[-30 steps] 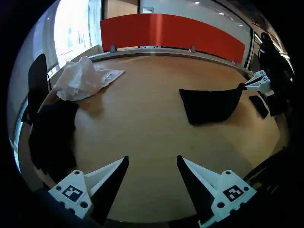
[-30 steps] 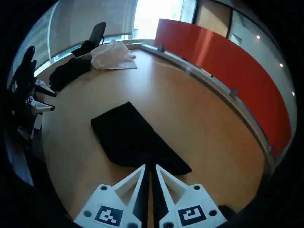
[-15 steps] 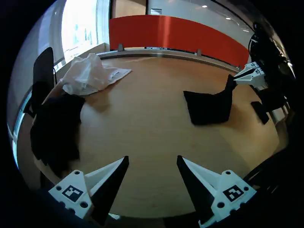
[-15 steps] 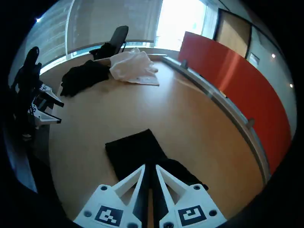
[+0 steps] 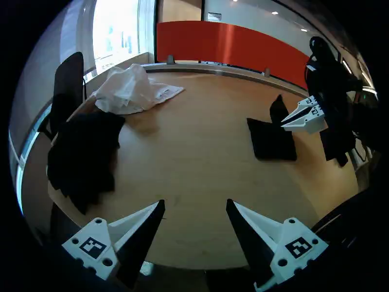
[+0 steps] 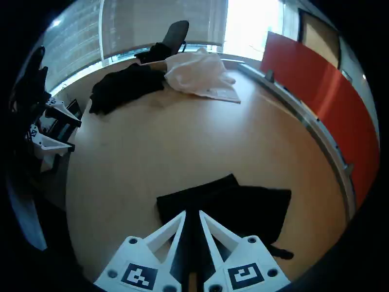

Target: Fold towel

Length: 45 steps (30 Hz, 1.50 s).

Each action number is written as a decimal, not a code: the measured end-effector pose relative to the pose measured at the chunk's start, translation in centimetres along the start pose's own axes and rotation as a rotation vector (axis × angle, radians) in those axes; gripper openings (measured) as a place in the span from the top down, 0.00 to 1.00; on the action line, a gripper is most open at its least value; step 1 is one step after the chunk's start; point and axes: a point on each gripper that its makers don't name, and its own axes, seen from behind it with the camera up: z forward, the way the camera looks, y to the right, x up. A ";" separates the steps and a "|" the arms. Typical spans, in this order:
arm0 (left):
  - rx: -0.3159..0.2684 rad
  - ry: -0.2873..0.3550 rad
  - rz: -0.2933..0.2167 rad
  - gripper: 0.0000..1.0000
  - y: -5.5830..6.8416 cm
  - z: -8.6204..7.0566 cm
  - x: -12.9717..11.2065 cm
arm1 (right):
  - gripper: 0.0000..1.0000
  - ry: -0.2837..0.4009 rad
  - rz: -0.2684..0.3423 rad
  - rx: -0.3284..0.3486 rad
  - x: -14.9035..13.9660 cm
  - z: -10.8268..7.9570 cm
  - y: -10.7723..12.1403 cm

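Note:
A black towel (image 5: 270,141) lies on the right part of the wooden table (image 5: 194,146). One edge of it is lifted and doubled back over the rest. My right gripper (image 5: 288,119) holds that raised edge. In the right gripper view its fingers (image 6: 192,214) are shut on the towel (image 6: 238,207), and the cloth spreads flat beyond the tips. My left gripper (image 5: 194,201) hangs open over the near table edge, well apart from the towel, with nothing between its fingers. The right gripper view shows it (image 6: 75,136) at the far left.
A crumpled white cloth (image 5: 129,90) on a paper sheet lies at the table's far left. A dark garment pile (image 5: 85,151) sits beside it near the edge. A black chair (image 5: 68,82) stands behind. A red partition (image 5: 233,44) lines the far side. A dark-clothed person (image 5: 330,92) stands at right.
My right gripper has carried the towel's edge up and across over the rest, so the towel now looks shorter and doubled. My left gripper stays open and has shifted slightly.

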 end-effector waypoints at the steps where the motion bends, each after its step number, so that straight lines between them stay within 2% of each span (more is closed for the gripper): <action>1: 0.003 -0.001 -0.003 0.06 -0.1 -0.1 -0.1 | 0.97 -0.007 0.000 0.005 -0.2 0.4 -0.2; 5: 0.013 -0.003 -0.017 0.06 -0.3 -0.3 -0.5 | 0.97 -0.033 0.002 0.023 -0.9 1.6 -0.6; 9: 0.017 -0.005 -0.025 0.06 -0.2 -0.4 -0.8 | 0.97 -0.043 0.000 0.033 -1.1 1.9 -0.7; 17: 0.023 -0.002 -0.029 0.06 -0.1 -0.5 -0.9 | 0.97 -0.050 -0.015 0.044 -0.9 1.9 -0.9; 26: 0.036 -0.001 -0.028 0.06 -0.4 -0.7 -0.9 | 0.96 -0.024 -0.025 0.047 0.2 1.6 -0.9; 45: 0.032 -0.003 -0.018 0.06 -0.4 -0.4 -0.7 | 0.95 -0.026 -0.010 0.047 -0.6 1.5 -0.8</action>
